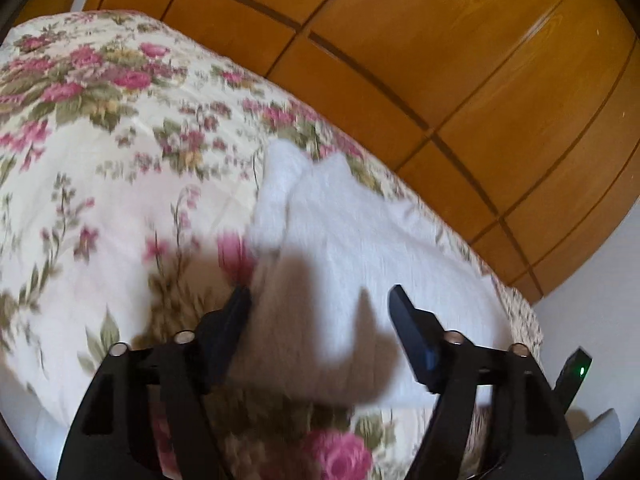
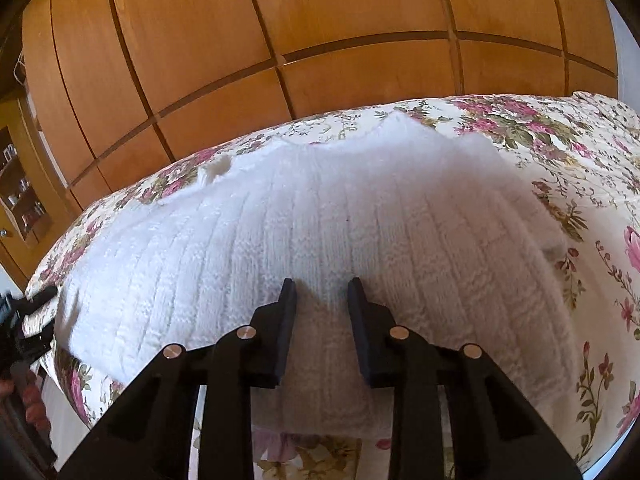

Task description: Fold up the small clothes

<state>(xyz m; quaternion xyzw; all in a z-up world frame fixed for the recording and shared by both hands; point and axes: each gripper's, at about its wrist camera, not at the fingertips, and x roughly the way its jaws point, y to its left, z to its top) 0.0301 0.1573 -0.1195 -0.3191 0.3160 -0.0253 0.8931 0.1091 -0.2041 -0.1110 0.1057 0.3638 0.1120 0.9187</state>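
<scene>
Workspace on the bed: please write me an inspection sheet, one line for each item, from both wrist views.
Surface: bedspread with a floral print, covering the bed; it is bare around the garment.
Job's things: white knit garment, ribbed, spread flat on the bedspread; no fold seen yet.
Clutter: nothing seen on the bed.
Grippers: left gripper open, fingers wide over the garment's near edge, view blurred; right gripper open, fingers narrowly apart low over the garment, holding nothing.
Cables: nothing seen.
Surroundings: wooden wardrobe behind the bed; shelf unit with small items at far left; device with green light at the left view's lower right.
</scene>
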